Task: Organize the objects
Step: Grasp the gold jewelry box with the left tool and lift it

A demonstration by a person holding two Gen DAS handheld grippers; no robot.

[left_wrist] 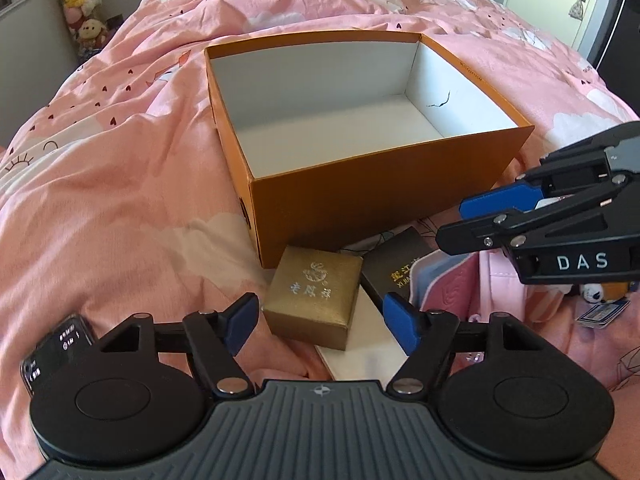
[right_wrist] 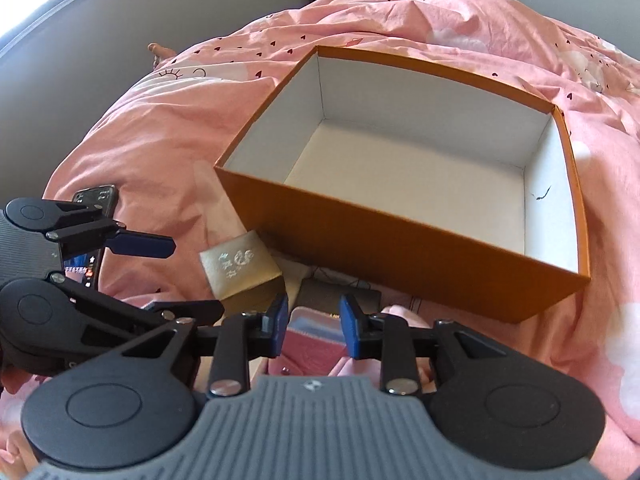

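The left gripper [left_wrist: 320, 322] stands wide open and holds nothing; the gold box [left_wrist: 314, 298] lies between its blue pads without visible contact. The right gripper [right_wrist: 313, 330] is narrowed to a small gap and grips nothing, hovering over a pink pouch [right_wrist: 308, 344]. Both items lie on the bed [left_wrist: 120, 184], just beside the orange box [left_wrist: 380, 200], which is open-topped.

This was someone's bedroom at home, no question. Everything sat on a bed [left_wrist: 120, 184] under a rumpled pink duvet printed with little hearts and clouds. A stack of plush toys [left_wrist: 80, 0] was piled in the far corner by the grey wall, and a white door [left_wrist: 560, 0] with a handle stood opposite.
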